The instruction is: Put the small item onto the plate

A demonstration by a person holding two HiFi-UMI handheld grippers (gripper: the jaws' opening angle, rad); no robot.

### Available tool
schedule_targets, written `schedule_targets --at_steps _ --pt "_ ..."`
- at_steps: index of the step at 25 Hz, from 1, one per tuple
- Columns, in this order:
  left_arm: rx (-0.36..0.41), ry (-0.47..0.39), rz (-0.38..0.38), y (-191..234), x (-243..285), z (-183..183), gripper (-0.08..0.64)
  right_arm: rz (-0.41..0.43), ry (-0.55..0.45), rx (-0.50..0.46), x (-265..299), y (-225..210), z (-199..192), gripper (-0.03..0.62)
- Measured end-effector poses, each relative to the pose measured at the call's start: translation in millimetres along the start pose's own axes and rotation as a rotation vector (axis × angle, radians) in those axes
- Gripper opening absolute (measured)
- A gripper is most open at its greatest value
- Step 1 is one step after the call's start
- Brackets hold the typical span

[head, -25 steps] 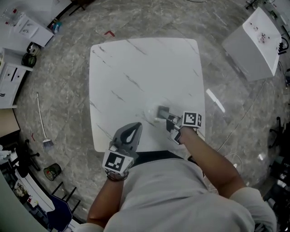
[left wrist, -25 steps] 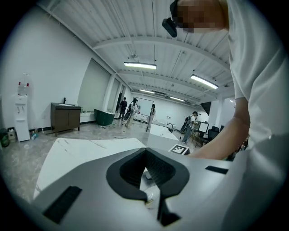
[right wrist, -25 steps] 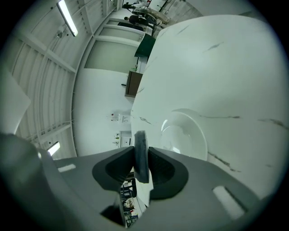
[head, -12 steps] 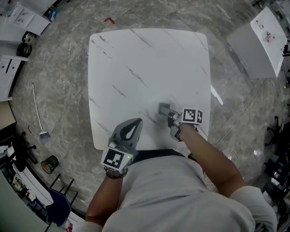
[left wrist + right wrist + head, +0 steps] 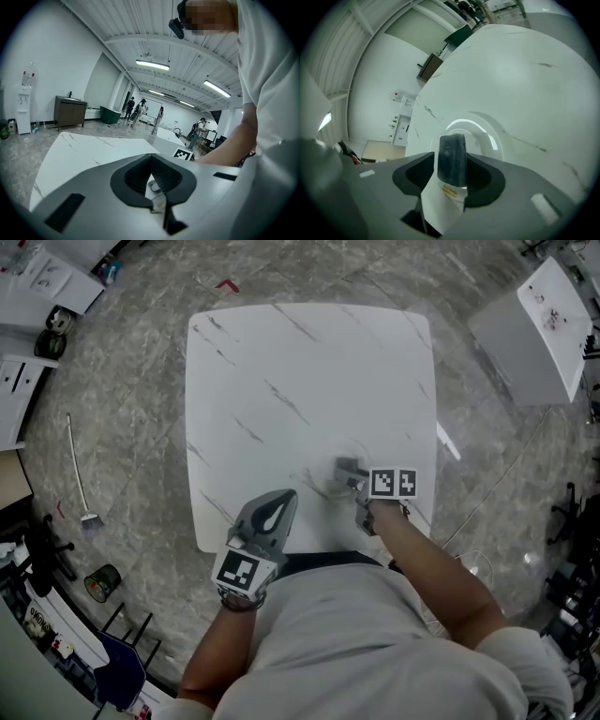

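A small dark grey block [image 5: 451, 157] stands between the jaws of my right gripper [image 5: 452, 180], over a clear glass plate [image 5: 487, 123] on the white marble table [image 5: 281, 371]. The jaws are opening, and a gap shows on each side of the block. In the head view the right gripper [image 5: 356, 482] reaches over the plate [image 5: 330, 463] with the block [image 5: 349, 468] at its tip, near the table's front right. My left gripper [image 5: 277, 498] hangs at the table's front edge, shut and with nothing in it [image 5: 157, 187].
A second white table [image 5: 530, 329] stands at the far right. A broom [image 5: 82, 474] and a small bin [image 5: 103, 582] are on the floor to the left. Several people [image 5: 138, 110] stand far off in the hall in the left gripper view.
The right gripper has turned a little, so its marker cube now shows two faces. The block stays over the plate. The left gripper has hardly moved.
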State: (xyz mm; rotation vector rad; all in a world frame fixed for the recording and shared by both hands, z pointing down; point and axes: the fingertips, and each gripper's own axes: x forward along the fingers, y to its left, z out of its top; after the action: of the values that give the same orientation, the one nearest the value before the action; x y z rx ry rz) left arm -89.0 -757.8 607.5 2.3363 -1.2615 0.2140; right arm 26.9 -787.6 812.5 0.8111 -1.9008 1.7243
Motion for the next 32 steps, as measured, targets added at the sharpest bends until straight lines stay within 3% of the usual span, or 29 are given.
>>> schedule_targets --at_steps 6,11,15,22,26,32 --pt "-0.008 -0.037 0.024 -2 -8 6 0.006 -0.179 0.077 -0.207 -7 -8 -6 0.220" --pt "-0.010 -0.058 0.036 -11 -18 9 0.006 -0.203 0.053 -0.287 -27 -3 -1 0.238" --pt "0.010 -0.083 0.046 -23 -25 18 0.006 -0.115 -0.025 -0.413 -57 38 9 0.234" --pt "0.061 -0.158 0.045 -61 -31 66 0.006 0.145 -0.260 -0.856 -155 175 24 0.099" --pt "0.076 -0.232 0.040 -93 -39 114 0.006 0.230 -0.409 -1.093 -227 249 17 0.057" --pt "0.168 -0.335 -0.020 -167 -68 208 0.006 0.342 -0.677 -1.296 -342 345 0 0.014"
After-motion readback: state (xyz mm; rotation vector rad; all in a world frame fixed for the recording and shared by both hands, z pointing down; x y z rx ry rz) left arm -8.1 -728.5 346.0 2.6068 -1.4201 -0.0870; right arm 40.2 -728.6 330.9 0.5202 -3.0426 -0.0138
